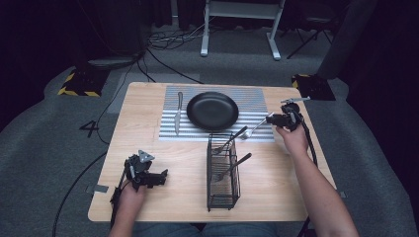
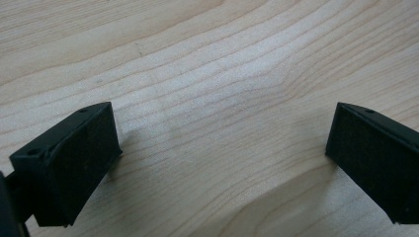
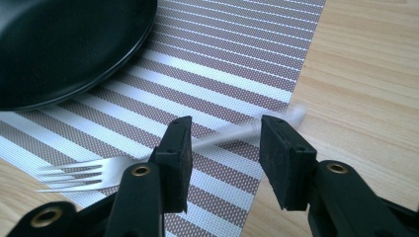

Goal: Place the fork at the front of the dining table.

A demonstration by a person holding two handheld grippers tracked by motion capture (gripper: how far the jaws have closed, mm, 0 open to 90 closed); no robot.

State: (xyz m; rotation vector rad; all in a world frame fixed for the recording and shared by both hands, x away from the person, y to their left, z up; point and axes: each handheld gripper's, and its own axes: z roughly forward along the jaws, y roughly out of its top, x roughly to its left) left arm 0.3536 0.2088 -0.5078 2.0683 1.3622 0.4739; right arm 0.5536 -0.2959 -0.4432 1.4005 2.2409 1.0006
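At six o'clock, the left gripper rests open and empty. The right gripper, jaws parted around the fork, sets it at the plate's four o'clock; knife placed, caddy cutlery remains.

**Hidden, cropped and blurred**

Blurred along its handle between the jaws of the right gripper in the right gripper view: the fork; contact with either pad impossible to judge. Cut off by the top and left edges there: the black plate. Partly screened by the wire basket: two utensils, kinds too small to tell. Cropped at the frame's edges: both jaws of the left gripper.
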